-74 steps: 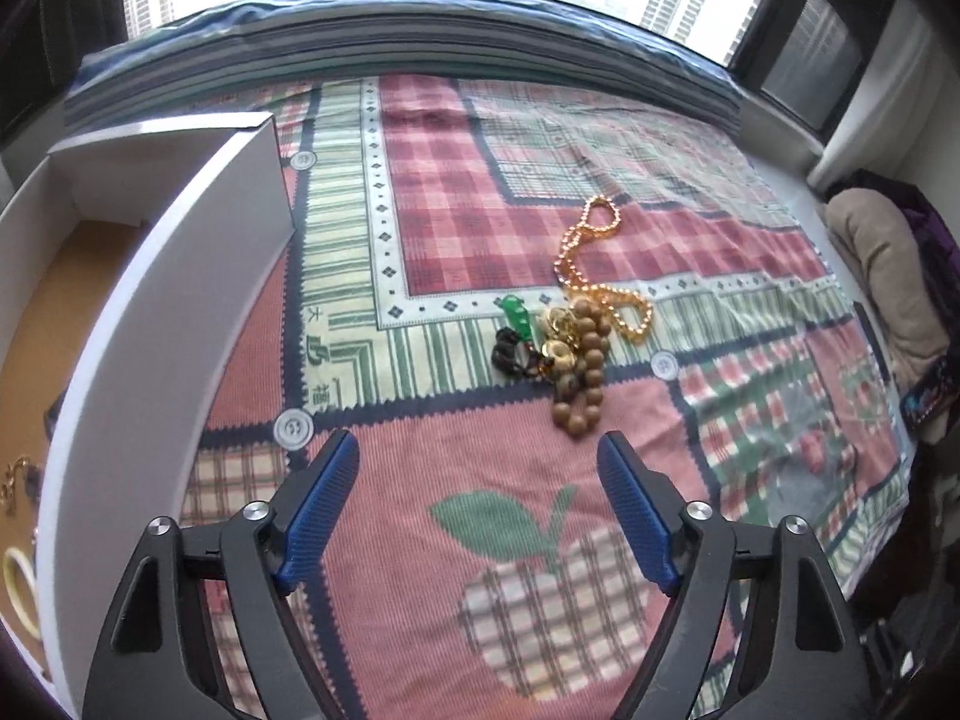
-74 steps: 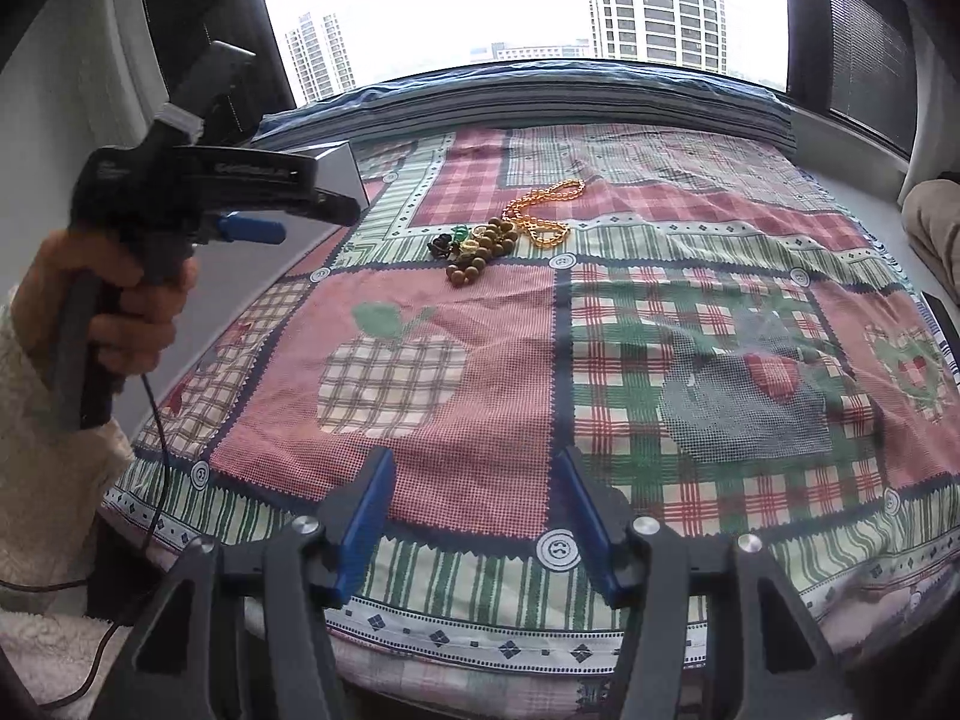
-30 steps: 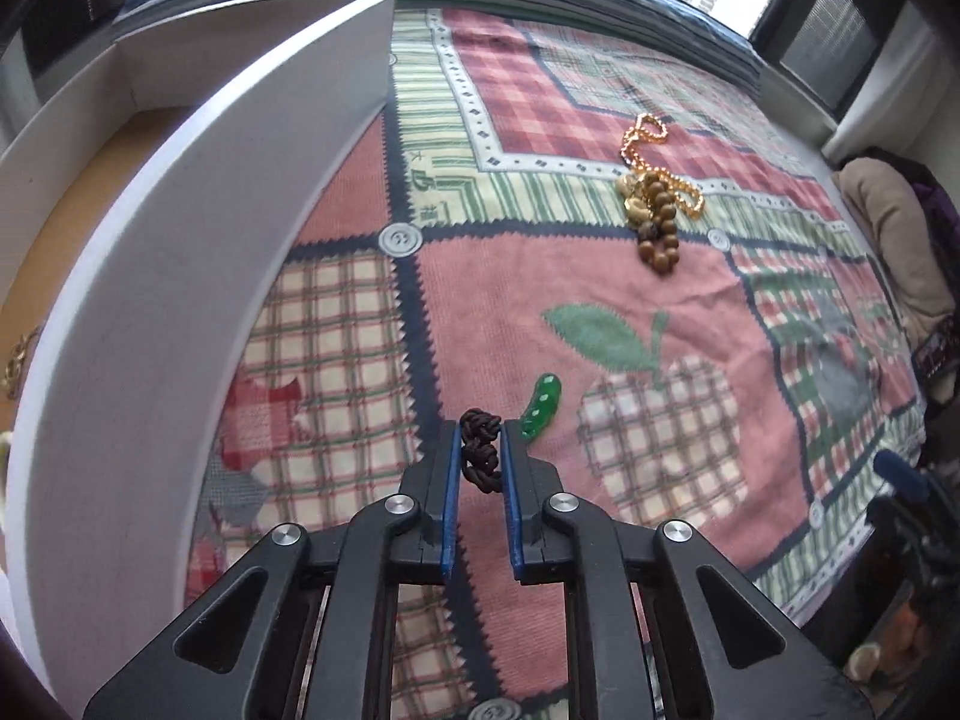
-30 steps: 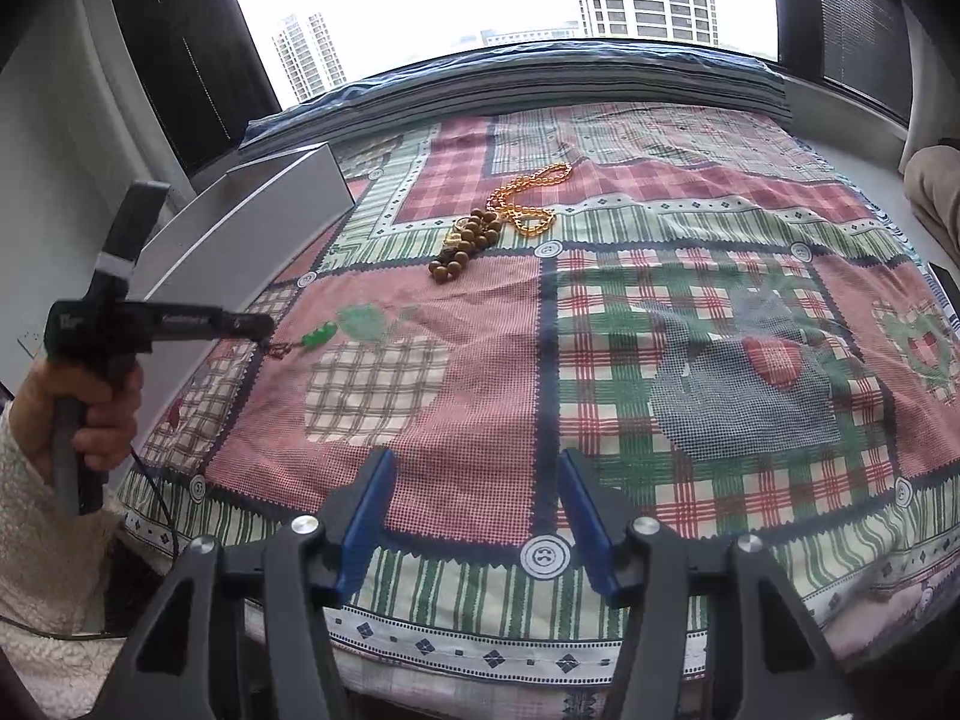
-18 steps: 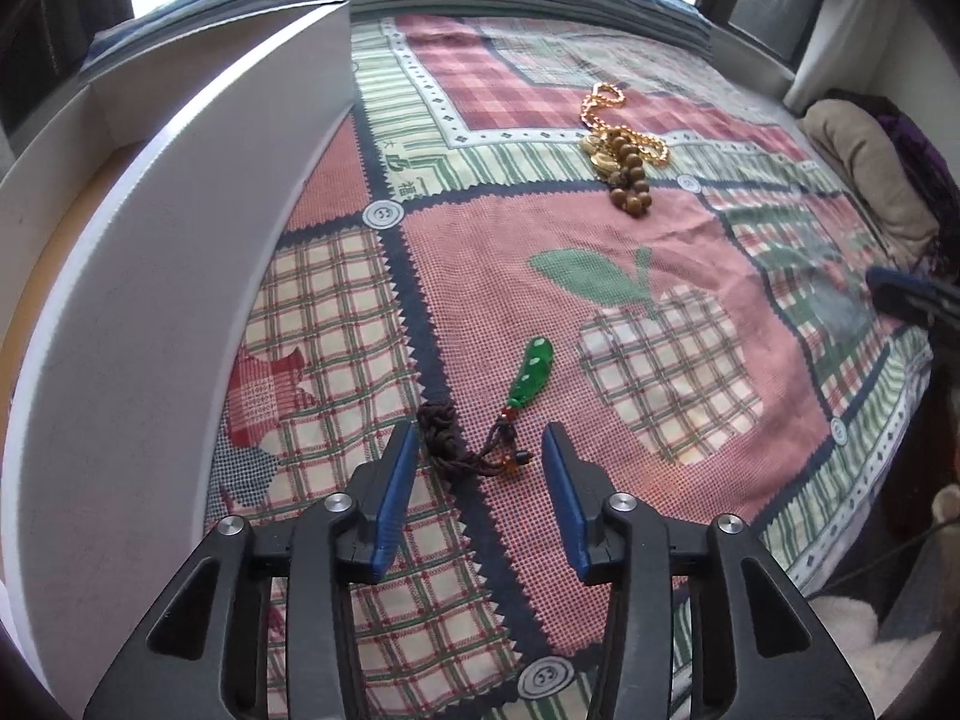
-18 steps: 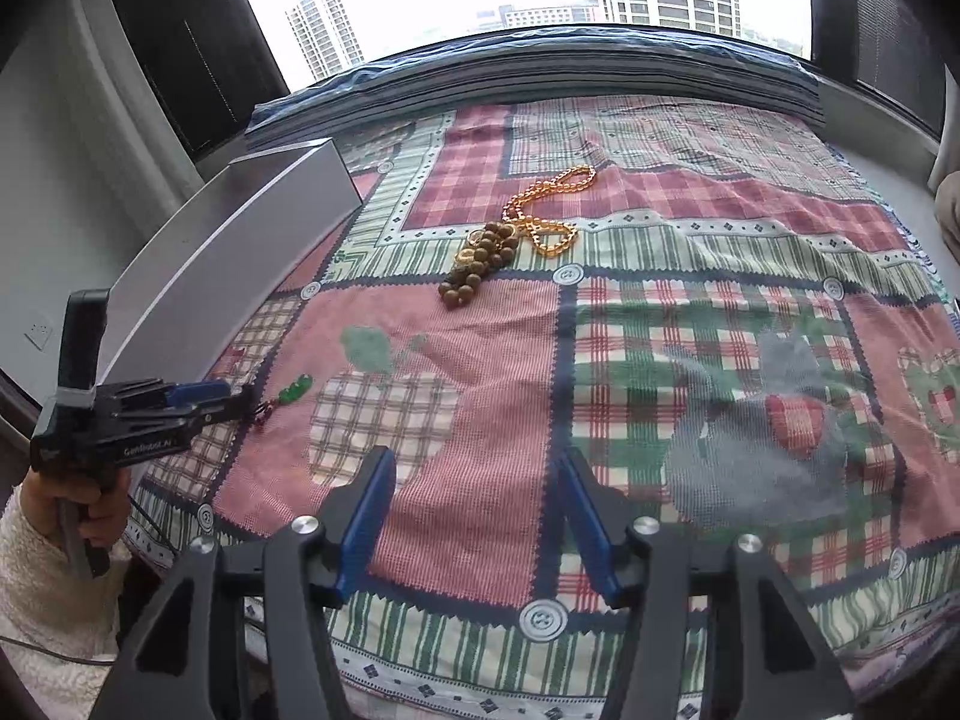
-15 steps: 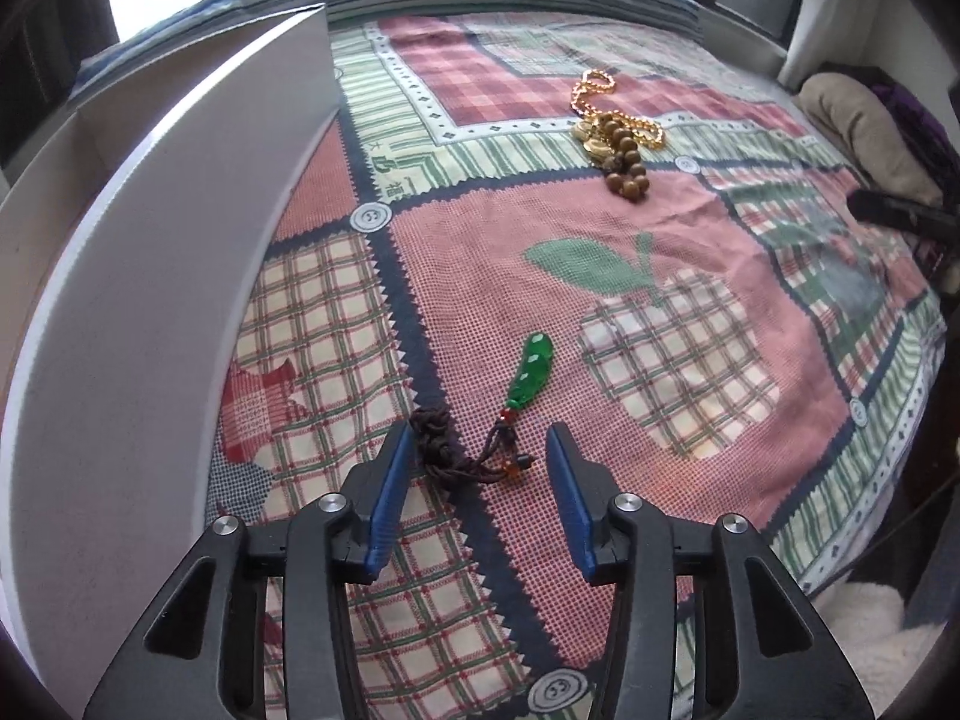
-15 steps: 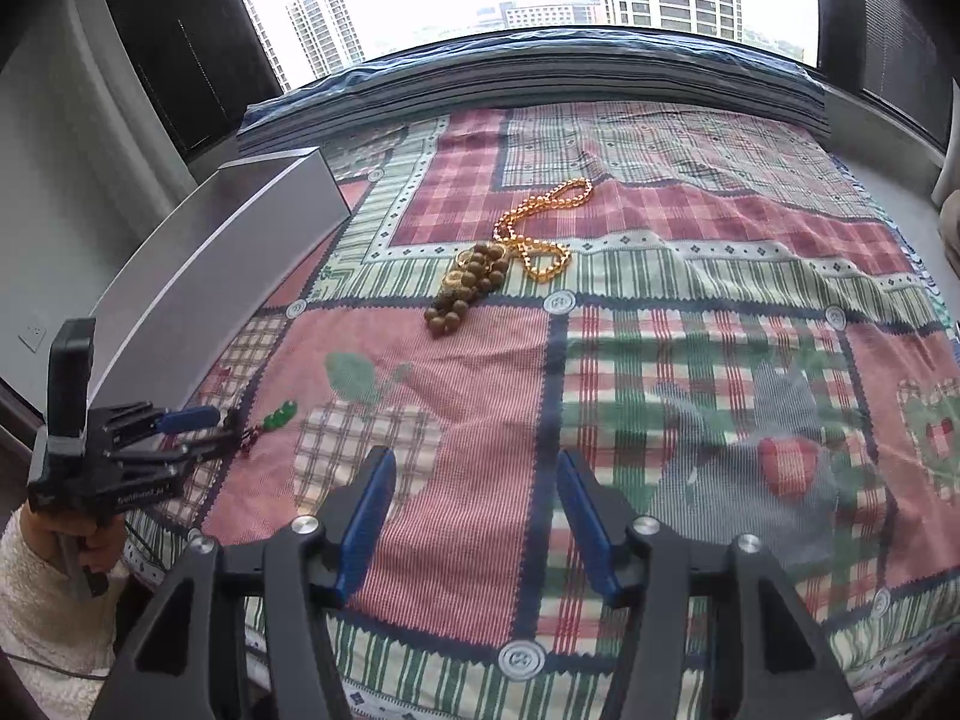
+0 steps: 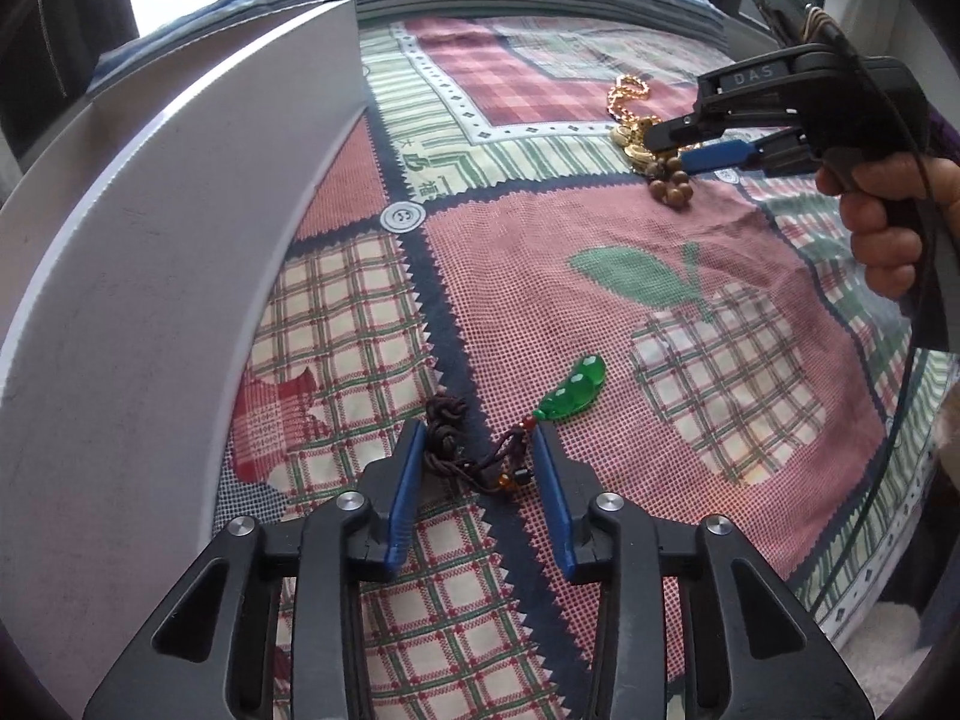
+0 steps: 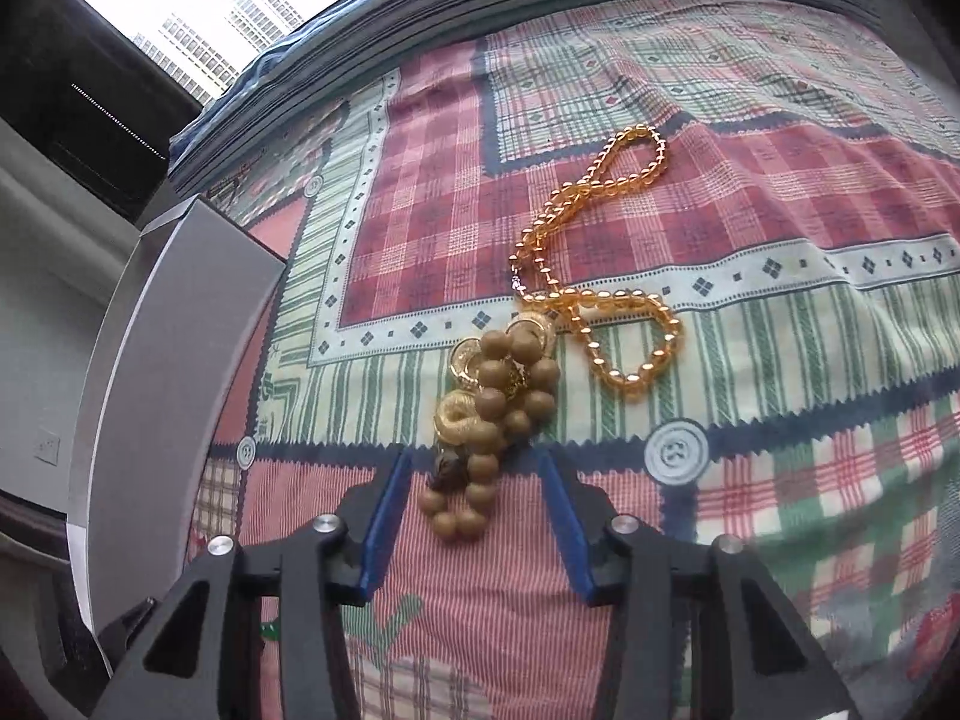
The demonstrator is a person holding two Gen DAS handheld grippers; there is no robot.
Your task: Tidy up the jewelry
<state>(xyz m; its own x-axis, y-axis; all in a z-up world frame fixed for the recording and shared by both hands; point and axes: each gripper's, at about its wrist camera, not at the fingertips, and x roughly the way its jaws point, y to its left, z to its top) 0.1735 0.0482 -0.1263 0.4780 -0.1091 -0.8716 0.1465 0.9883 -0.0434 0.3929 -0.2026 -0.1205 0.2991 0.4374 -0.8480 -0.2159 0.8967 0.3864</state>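
Observation:
A green pea-pod pendant (image 9: 573, 390) on a dark brown knotted cord (image 9: 447, 423) lies on the patchwork quilt. My left gripper (image 9: 477, 429) points down over the cord. Its jaws are closing with the cord between them, and the pads do not press on it. My right gripper (image 10: 474, 462) hangs over a brown wooden bead bracelet (image 10: 510, 402). Its jaws are closing too, the bracelet's near end lying between them untouched. Gold rings (image 10: 456, 414) sit tangled with the beads. An amber bead necklace (image 10: 600, 300) loops behind them. The left wrist view shows the right gripper (image 9: 678, 144) from the side, above the beads (image 9: 672, 183).
A white box (image 9: 180, 240) with tall walls stands along the quilt's left side, also in the right wrist view as the white box (image 10: 168, 360). A hand (image 9: 888, 222) holds the right gripper's handle. The quilt's edge drops off at the right, and a window ledge runs behind.
The left gripper let go of the cord, so the pendant now lies on the quilt, and its jaws have since narrowed. The right gripper moved forward to the bead pile and narrowed.

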